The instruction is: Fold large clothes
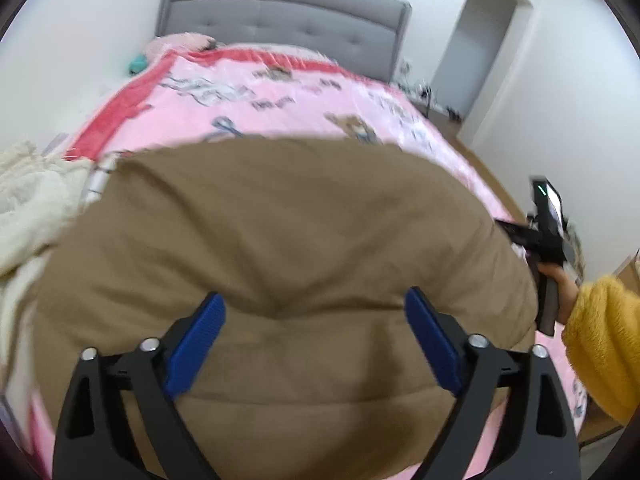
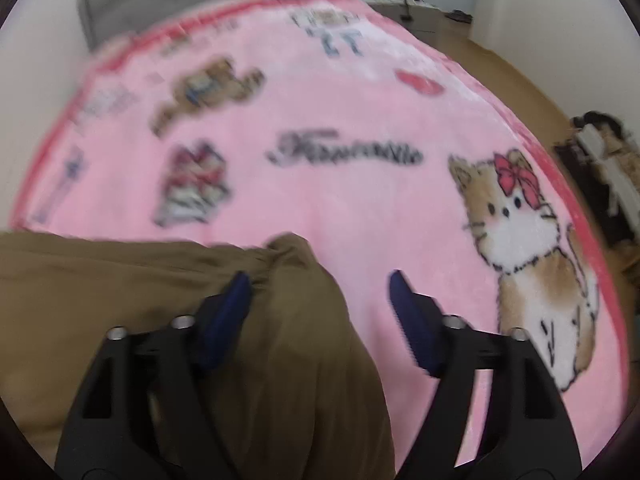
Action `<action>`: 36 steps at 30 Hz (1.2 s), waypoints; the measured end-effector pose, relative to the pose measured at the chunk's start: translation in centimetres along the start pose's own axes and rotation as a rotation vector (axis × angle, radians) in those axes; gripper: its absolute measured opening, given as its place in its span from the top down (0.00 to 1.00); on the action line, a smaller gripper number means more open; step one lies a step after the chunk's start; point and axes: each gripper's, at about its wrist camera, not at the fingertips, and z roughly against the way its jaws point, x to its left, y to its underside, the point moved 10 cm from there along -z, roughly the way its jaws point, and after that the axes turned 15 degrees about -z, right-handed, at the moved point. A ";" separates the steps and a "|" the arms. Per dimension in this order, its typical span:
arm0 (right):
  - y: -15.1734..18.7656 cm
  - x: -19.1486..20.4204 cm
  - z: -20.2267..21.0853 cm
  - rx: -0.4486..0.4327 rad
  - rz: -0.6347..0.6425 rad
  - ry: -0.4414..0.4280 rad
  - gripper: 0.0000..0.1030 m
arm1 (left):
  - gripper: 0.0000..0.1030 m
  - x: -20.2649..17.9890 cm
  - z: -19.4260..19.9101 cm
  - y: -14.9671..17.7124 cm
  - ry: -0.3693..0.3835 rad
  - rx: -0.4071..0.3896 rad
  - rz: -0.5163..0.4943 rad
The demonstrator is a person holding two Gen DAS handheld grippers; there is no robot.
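A large tan padded garment [image 1: 276, 240] lies spread on the pink blanket [image 1: 304, 104] of the bed. My left gripper [image 1: 314, 300] is open, its blue pads [image 1: 196, 340] spread wide just above the garment's near part. My right gripper [image 2: 320, 280] is open over the garment's right edge [image 2: 296, 300]; whether its pads touch the cloth I cannot tell. The right gripper's body [image 1: 544, 240], held by a hand in a yellow sleeve, shows at the garment's right side in the left wrist view.
A cream fluffy cloth [image 1: 28, 200] lies at the bed's left side. A grey headboard [image 1: 280, 20] stands at the far end. Wooden floor [image 2: 520, 76] and a dark pile of things [image 2: 600, 168] lie right of the bed. A doorway [image 1: 476, 40] is at the far right.
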 end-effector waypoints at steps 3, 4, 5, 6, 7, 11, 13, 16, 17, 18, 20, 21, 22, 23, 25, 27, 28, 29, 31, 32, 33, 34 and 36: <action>0.1 0.2 2.6 0.029 0.048 -0.078 0.13 | 0.07 7.0 2.5 0.0 -0.044 0.018 0.069; 0.5 0.2 3.2 0.057 0.069 -0.098 0.12 | 0.07 8.8 2.8 0.2 -0.058 0.029 0.088; 0.8 0.2 3.6 0.077 0.084 -0.107 0.10 | 0.07 11.6 3.0 0.7 -0.085 0.056 0.118; 1.3 0.2 3.9 0.109 0.112 -0.112 0.08 | 0.07 13.4 3.0 1.1 -0.094 0.077 0.139; 1.7 0.0 4.1 0.129 0.130 -0.108 0.08 | 0.07 15.5 2.8 1.5 -0.096 0.095 0.168; 3.7 -0.4 4.4 0.198 0.180 -0.106 0.08 | 0.07 19.8 0.3 2.4 -0.026 0.147 0.238; 4.5 -0.5 4.2 0.235 0.165 -0.129 0.08 | 0.07 20.0 -1.8 3.4 0.080 0.206 0.261; 5.6 -0.7 3.4 0.287 0.139 -0.165 0.08 | 0.06 19.9 -4.7 5.3 0.178 0.291 0.284; 5.8 -0.8 3.2 0.304 0.137 -0.171 0.08 | 0.05 20.1 -5.5 5.9 0.207 0.311 0.304; 6.4 -1.0 2.6 0.332 0.138 -0.172 0.08 | 0.04 20.3 -6.2 6.4 0.235 0.320 0.337; 7.6 -1.5 1.4 0.403 0.115 -0.206 0.08 | 0.04 20.1 -7.4 7.1 0.296 0.329 0.397; 8.0 -1.7 1.2 0.431 0.089 -0.225 0.08 | 0.04 19.7 -7.9 7.5 0.330 0.341 0.408; 8.7 -2.1 0.5 0.499 0.019 -0.272 0.08 | 0.04 19.6 -8.4 7.9 0.361 0.356 0.412; 9.2 -2.2 0.3 0.530 -0.017 -0.293 0.08 | 0.04 19.3 -8.8 8.4 0.398 0.370 0.418; 10.7 -2.4 -0.3 0.617 -0.100 -0.346 0.08 | 0.04 19.1 -9.4 9.0 0.447 0.386 0.443; 11.3 -1.9 -0.4 0.633 -0.104 -0.364 0.07 | 0.04 18.7 -9.7 9.3 0.473 0.398 0.452; 11.6 -1.3 -0.2 0.642 -0.088 -0.383 0.07 | 0.04 18.5 -9.7 9.4 0.479 0.404 0.443; 12.1 -0.4 -0.1 0.666 -0.079 -0.415 0.07 | 0.04 18.1 -9.7 9.4 0.500 0.414 0.439; 12.7 0.8 0.2 0.706 -0.082 -0.456 0.07 | 0.04 17.1 -9.6 8.9 0.566 0.434 0.435; 12.8 1.5 0.5 0.719 -0.065 -0.466 0.07 | 0.04 16.4 -9.3 8.6 0.600 0.437 0.416; 12.9 2.0 0.8 0.730 -0.056 -0.489 0.07 | 0.05 15.7 -8.9 8.3 0.640 0.440 0.403; 12.8 2.5 1.2 0.731 -0.043 -0.503 0.07 | 0.05 15.1 -8.6 7.9 0.679 0.436 0.402; 13.1 3.3 1.7 0.748 -0.005 -0.525 0.07 | 0.05 13.7 -7.8 7.1 0.741 0.429 0.365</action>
